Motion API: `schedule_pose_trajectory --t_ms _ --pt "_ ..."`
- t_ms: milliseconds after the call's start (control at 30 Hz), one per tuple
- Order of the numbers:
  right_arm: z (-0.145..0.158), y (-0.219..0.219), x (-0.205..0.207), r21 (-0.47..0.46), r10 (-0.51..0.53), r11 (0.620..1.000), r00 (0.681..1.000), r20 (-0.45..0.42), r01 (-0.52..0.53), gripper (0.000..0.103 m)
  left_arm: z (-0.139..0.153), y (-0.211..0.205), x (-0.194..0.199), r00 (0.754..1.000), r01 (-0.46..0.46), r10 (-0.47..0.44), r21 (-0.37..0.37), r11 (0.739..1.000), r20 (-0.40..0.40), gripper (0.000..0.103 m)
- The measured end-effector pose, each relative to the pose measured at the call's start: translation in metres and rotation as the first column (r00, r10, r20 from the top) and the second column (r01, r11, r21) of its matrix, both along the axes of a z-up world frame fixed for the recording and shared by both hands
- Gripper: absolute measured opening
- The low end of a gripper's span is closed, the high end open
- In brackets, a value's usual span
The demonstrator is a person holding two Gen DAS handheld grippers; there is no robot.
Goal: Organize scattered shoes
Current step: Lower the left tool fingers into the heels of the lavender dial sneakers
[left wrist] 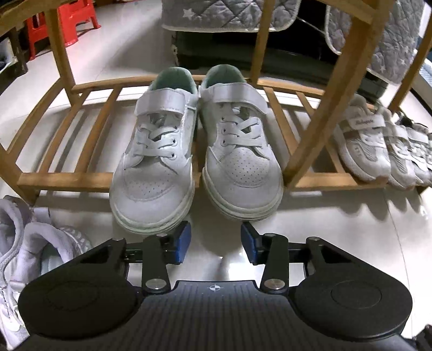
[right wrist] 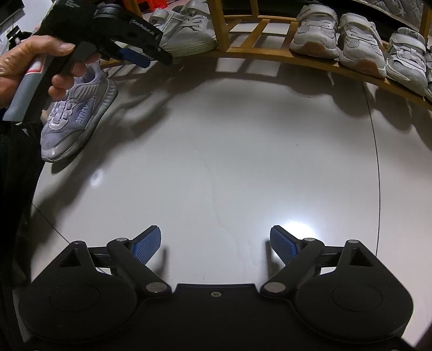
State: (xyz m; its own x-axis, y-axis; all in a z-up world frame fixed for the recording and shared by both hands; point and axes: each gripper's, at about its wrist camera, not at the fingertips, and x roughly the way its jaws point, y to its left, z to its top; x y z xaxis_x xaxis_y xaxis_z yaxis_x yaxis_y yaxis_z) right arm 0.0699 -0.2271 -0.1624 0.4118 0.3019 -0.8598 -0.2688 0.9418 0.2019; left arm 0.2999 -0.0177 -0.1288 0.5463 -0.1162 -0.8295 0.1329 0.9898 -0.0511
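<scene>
Reading "CenRobot.AI": left hand-held gripper [right wrist: 151,58]

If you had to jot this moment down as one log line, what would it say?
left gripper: open, empty, by white pair on rack | right gripper: open, empty, over floor | lavender sneaker: on floor

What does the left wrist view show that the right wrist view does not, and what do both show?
Only the left wrist view shows the red plastic stool and the grey quilted star-pattern cover. Only the right wrist view shows the person's hand holding the left gripper, and the open right gripper over bare floor. Both show the pair of white strap sneakers on the low wooden slatted shoe rack and a lilac knit sneaker on the floor.
</scene>
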Motion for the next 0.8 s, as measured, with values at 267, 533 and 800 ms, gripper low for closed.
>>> schedule_pose_trajectory --t_ms 267,533,800 --pt "-0.001 0.002 0.000 -0.001 0.010 1.000 1.000 -0.006 -0.010 0.090 0.025 0.012 -0.030 0.994 0.103 -0.102 -0.011 0.995 0.030 0.042" --pt "-0.005 0.002 0.001 -0.016 0.003 1.000 1.000 -0.017 -0.003 0.090 0.075 0.071 -0.045 0.992 0.056 -0.061 0.048 0.997 0.110 0.042" --pt "-0.009 0.004 0.002 -0.018 0.008 1.000 1.000 -0.028 -0.009 0.090 0.071 0.131 -0.029 0.999 -0.033 0.030 0.124 0.992 0.028 0.042"
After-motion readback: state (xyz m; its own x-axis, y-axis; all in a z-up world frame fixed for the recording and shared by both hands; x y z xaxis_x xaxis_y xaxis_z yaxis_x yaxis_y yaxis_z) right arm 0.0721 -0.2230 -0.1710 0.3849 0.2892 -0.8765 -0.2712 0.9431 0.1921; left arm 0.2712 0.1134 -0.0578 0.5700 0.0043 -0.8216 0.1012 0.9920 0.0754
